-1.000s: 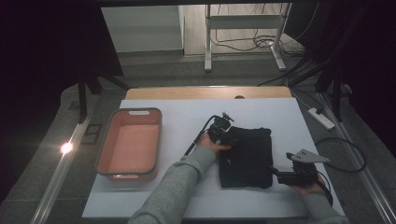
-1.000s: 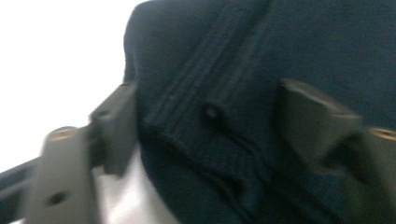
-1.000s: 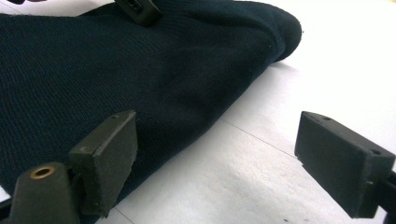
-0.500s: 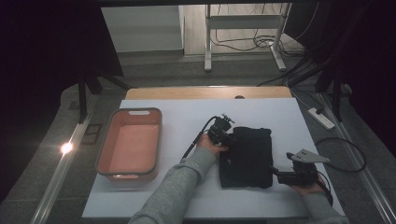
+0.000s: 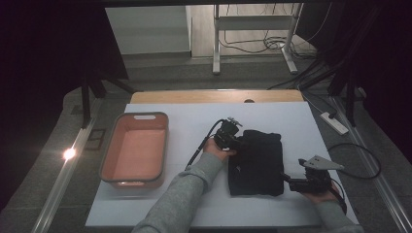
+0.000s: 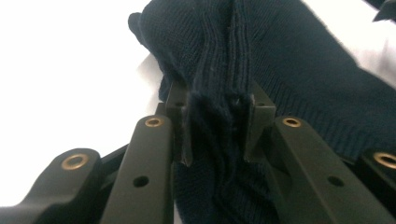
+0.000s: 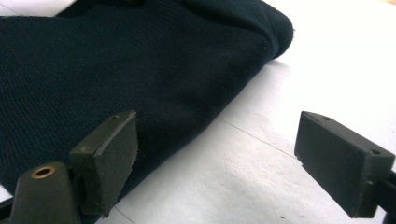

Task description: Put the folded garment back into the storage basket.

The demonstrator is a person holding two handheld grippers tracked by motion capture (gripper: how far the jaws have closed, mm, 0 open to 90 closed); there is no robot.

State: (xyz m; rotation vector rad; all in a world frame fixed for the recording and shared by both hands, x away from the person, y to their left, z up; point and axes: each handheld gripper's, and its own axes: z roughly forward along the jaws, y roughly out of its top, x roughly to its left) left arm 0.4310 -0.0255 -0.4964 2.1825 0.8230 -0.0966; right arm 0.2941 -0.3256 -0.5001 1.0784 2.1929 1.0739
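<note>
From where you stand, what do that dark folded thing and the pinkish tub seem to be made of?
The dark garment looks like knitted fabric, maybe wool or cotton: ribbed rows and fuzzy fibres show where the left claw pinches it. The tub looks like moulded plastic, matte salmon inside with a greyish rim and a cut-out handle.

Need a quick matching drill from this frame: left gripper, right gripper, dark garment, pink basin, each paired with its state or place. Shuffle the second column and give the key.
Column one:
1. left gripper
2. right gripper
3. dark knit garment
4. pink basin

Column two:
A. stands empty at the table's left side
B. jaws wide apart beside the cloth's edge
C. lies folded on the white table top
D. jaws closed on a bunched fold of cloth

Pairs: 1-D, 2-B, 3-C, 4-A
</note>
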